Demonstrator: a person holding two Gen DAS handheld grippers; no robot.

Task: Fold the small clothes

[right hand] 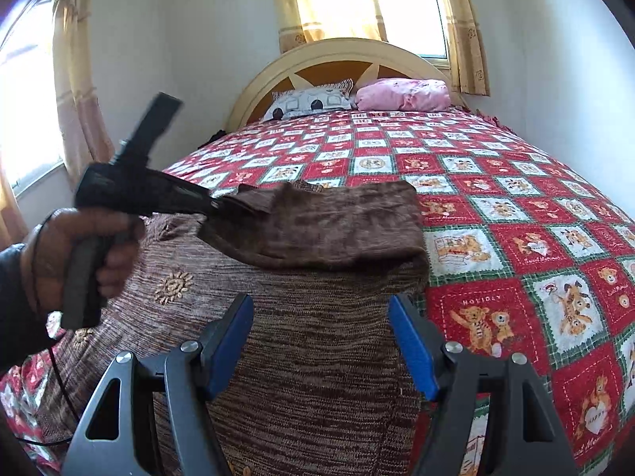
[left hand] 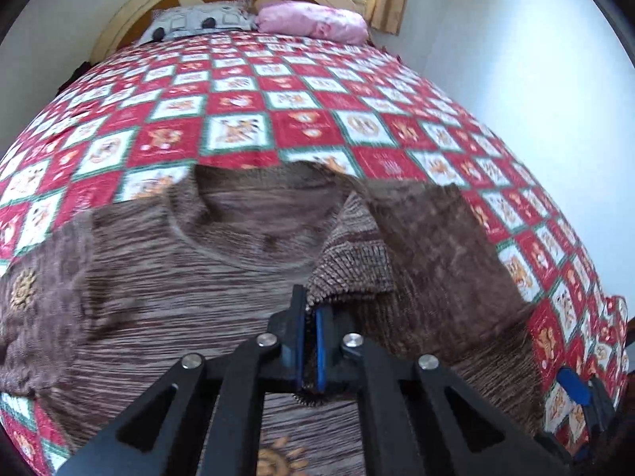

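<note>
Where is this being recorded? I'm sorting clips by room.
A bedroom, most likely: a bed with a red checked bedspread, an arched headboard with two pillows against it, and curtained windows.

We are losing the brown garment [left hand: 166, 277] past the lower edge behind the left gripper [left hand: 310, 341], and motion is blurring the bedspread [left hand: 238, 91] ahead of it.

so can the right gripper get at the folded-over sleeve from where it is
Probably yes. The right gripper is open and empty, and the sleeve lies just ahead on top of the brown top, nothing between. The left gripper only pinches its far end.
</note>
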